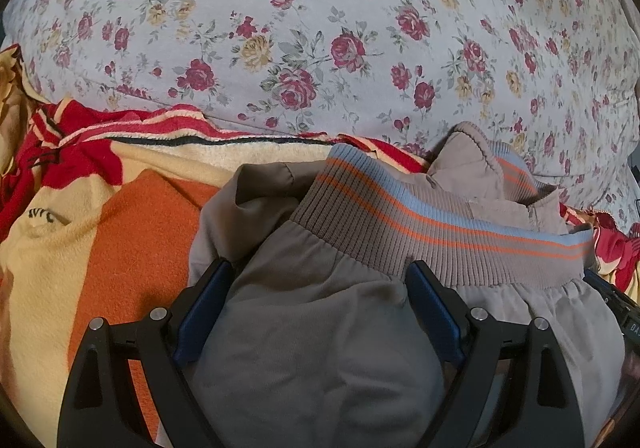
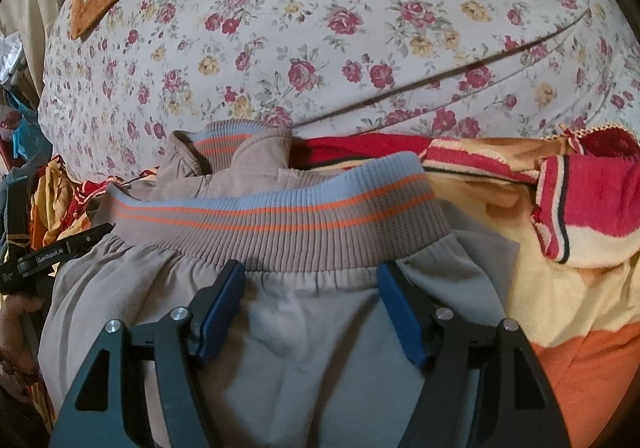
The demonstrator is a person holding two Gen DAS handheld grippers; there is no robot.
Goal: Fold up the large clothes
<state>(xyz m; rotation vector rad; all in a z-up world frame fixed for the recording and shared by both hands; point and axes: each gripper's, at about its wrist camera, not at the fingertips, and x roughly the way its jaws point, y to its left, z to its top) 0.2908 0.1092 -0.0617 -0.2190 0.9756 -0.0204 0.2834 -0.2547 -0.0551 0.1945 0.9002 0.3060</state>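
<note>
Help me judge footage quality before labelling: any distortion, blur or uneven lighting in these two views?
Left wrist view: strong fisheye bulge bends the floral sheet, dark vignette corners, jacket shadowed at the bottom. Right wrist view: same curvature, sheet brightly lit, edges soft, ribbed band sharp.

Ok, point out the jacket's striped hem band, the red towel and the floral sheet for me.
hem band (image 2: pixel 288 224), right wrist view, on the ribbed middle with the orange stripes.
red towel (image 2: pixel 592 187), right wrist view, on its red folded end.
floral sheet (image 1: pixel 320 27), left wrist view, on a bare flat stretch.
</note>
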